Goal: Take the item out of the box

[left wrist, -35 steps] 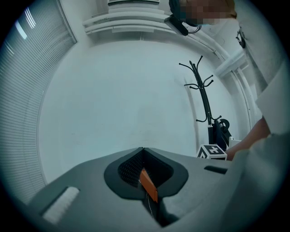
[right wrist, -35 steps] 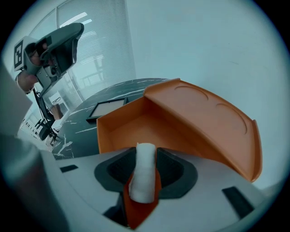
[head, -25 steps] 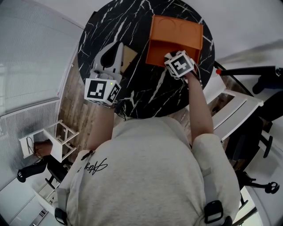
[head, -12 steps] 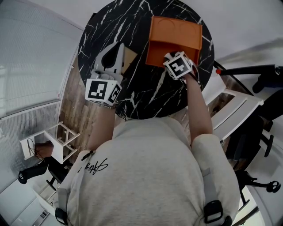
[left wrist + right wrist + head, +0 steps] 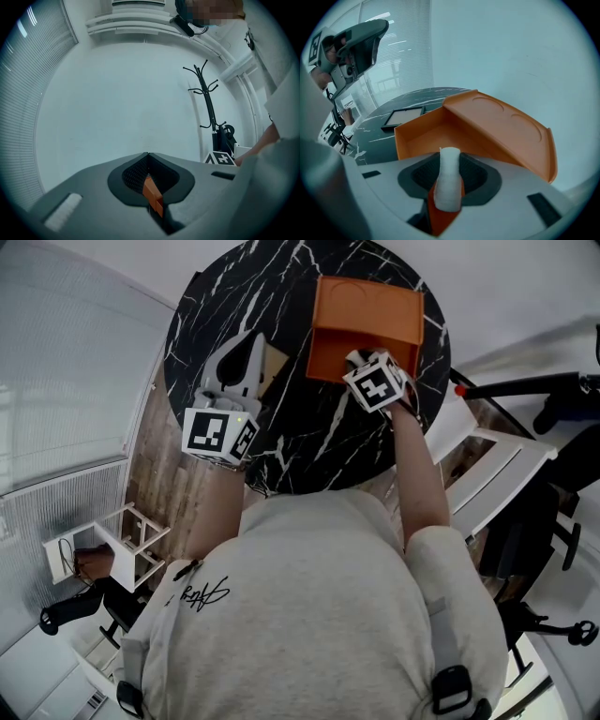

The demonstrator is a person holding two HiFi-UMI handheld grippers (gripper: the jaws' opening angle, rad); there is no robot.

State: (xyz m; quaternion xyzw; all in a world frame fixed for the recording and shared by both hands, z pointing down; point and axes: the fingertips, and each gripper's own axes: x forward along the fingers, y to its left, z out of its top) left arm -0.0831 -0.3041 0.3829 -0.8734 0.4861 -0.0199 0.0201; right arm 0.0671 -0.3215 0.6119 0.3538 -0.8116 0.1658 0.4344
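The right gripper (image 5: 357, 360) has its jaws closed on a white roll (image 5: 449, 183). The roll stands upright between them, and its rounded top pokes out past the tips. Straight ahead of these jaws sits the orange box (image 5: 423, 136). It is open, and the floor inside shows bare. Its lid (image 5: 506, 127) leans back on the far side, to the right of the jaws. From the head view the jaws are at the near edge of the box, so the roll is right at the box's rim. I cannot tell whether it has cleared the rim.

Ahead and to the left of the right jaws, past the box, a flat framed panel (image 5: 404, 116) lies on the black marble table (image 5: 309, 442).

The left gripper (image 5: 148, 161) is held well away from the box, to the left of the right jaws. Its jaws are pressed together with nothing between them and point up at a pale wall (image 5: 117, 93). A dark coat stand (image 5: 206, 98) rises ahead of them and to the right.
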